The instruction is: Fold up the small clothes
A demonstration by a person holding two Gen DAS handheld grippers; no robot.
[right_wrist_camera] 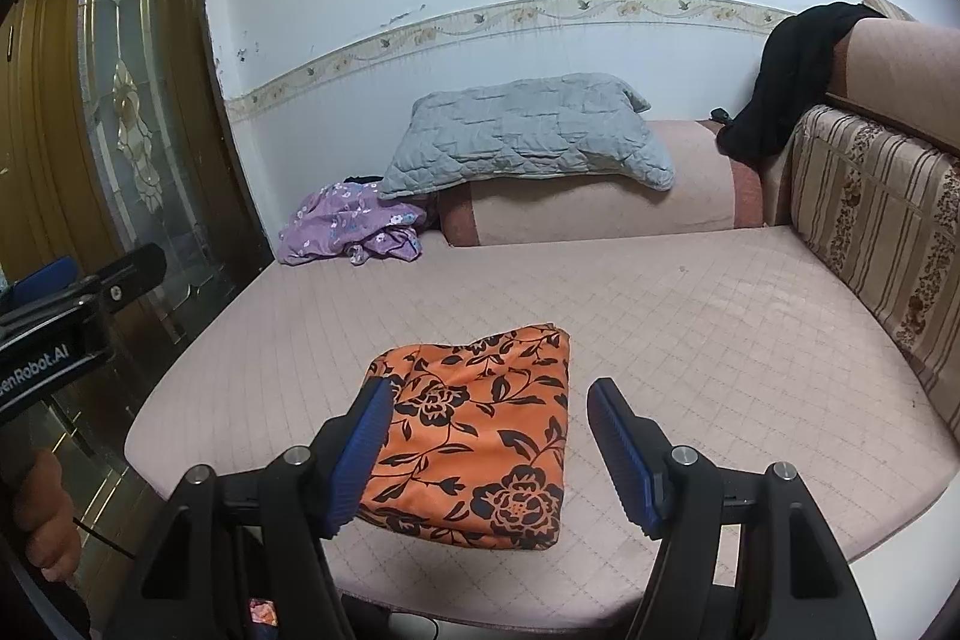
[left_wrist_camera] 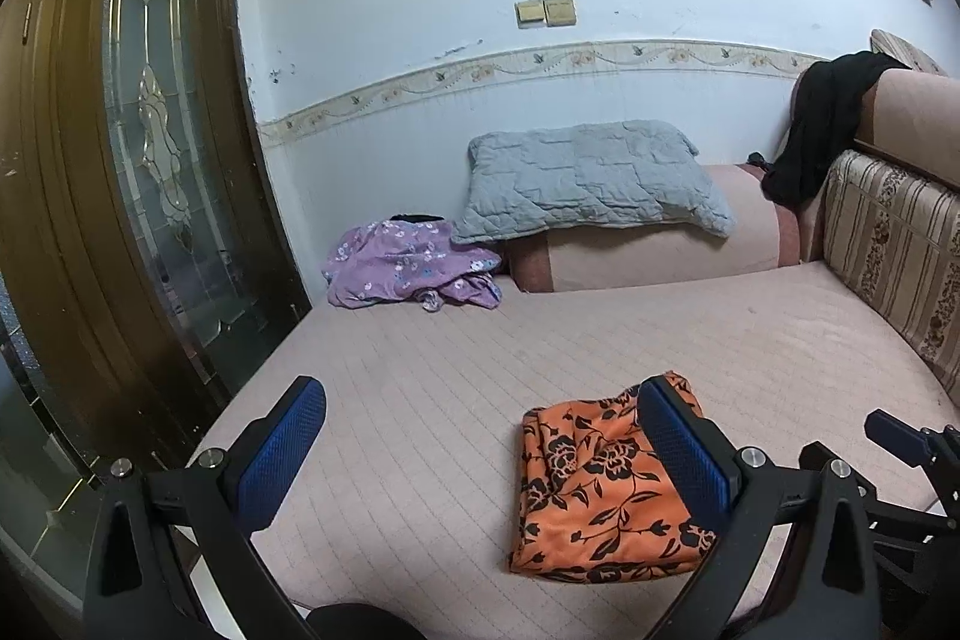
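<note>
Your right gripper [right_wrist_camera: 489, 451] has its jaws spread wide, nothing pinched; the near edge of the orange cloth [right_wrist_camera: 480, 436] lies between and just below the blue ribbed pads [right_wrist_camera: 360, 460]. Neither pad presses on it, as far as the right wrist view shows.

Your left gripper [left_wrist_camera: 480, 460] is also released, jaws apart and empty. The cloth [left_wrist_camera: 606, 484] sits off to its right, partly behind the right-hand pad [left_wrist_camera: 684, 448], so the right gripper is the nearer and better lined up.

The cloth lies on the near middle of the bed [right_wrist_camera: 690, 328], already folded to a rough rectangle, long axis running near to far, almost in line with your right jaws. Thin, limp fabric, orange with black roses; the layered edges look loose at the near left corner, likely to slide if pulled by one corner.

The bed cover is pale pink, quilted in squares, slightly grippy by the look of it.

Farther out: a crumpled purple flowered garment [right_wrist_camera: 351, 226] at the far left, unfolded, well apart from both grippers, probably next. Beside it a grey quilted pillow [right_wrist_camera: 528, 136] rests on a pink bolster [right_wrist_camera: 594, 208]. A black garment [right_wrist_camera: 780, 76] hangs over the striped backrest [right_wrist_camera: 876, 220] on the far right.
</note>
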